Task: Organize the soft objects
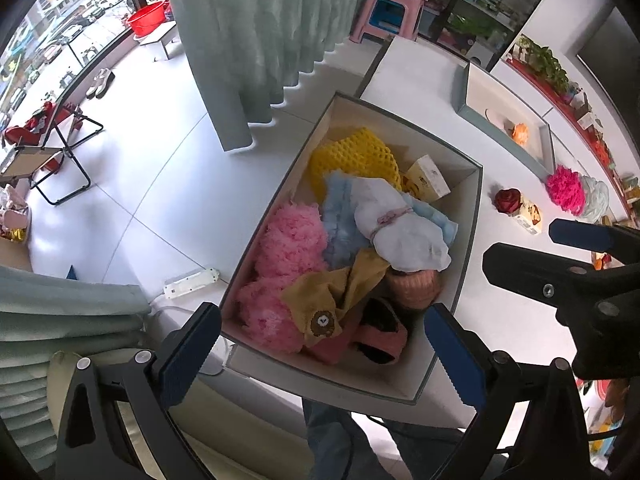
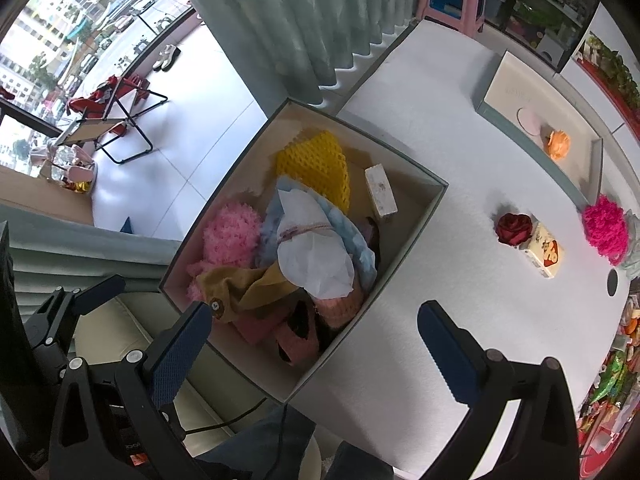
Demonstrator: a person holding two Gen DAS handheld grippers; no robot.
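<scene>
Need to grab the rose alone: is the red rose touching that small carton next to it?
Touching. In the right wrist view the red rose rests against the small carton with no table visible between them.

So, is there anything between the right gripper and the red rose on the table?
Nothing visible. The right gripper is open and holds nothing; only bare table lies between it and the rose. The yellow carton sits just beyond the rose, touching it.
</scene>
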